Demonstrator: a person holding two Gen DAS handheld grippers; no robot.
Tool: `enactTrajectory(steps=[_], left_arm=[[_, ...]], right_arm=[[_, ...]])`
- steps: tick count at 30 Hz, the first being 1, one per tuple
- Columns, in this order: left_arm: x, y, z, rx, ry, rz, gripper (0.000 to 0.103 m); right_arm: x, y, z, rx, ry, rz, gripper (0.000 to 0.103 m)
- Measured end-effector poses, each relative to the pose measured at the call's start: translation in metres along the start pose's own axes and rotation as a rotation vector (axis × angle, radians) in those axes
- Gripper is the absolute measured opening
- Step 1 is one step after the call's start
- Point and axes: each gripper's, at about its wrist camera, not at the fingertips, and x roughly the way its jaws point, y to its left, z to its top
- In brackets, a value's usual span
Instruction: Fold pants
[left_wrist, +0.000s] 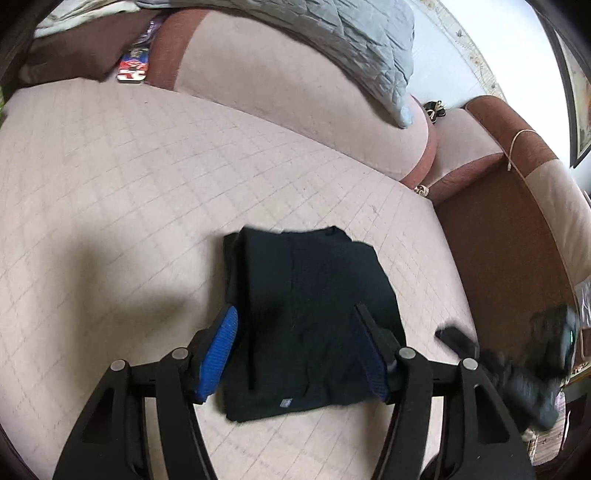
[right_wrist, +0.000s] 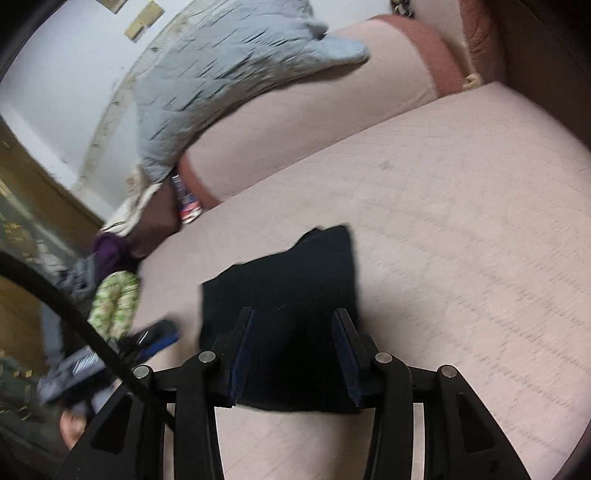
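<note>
I am holding my left tongs spread wide over the dark pants, which are lying folded into a compact rectangle on the quilted pink sofa seat, while my right tongs are hanging equally wide above them.

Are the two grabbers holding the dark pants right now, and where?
Nothing is held. The left gripper and right gripper are both open, fingers apart above the folded pants, which lie flat on the sofa cushion.
</note>
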Motion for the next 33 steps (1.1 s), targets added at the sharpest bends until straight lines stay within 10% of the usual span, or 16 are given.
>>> enactTrajectory(steps=[7, 15, 33], left_arm=[[0.071, 0.009, 0.006, -0.015, 0.125, 0.086, 0.062], [0.048, 0.012, -0.001, -0.010, 0.109, 0.074, 0.066], [-0.080, -0.045, -0.124, 0.041, -0.086, 0.118, 0.068]], right_arm=[[0.036, -0.010, -0.025, -0.027, 0.089, -0.023, 0.049], [0.033, -0.002, -0.025, -0.078, 0.064, -0.054, 0.052], [-0.160, 0.085, -0.080, -0.146, -0.436, -0.129, 0.059]])
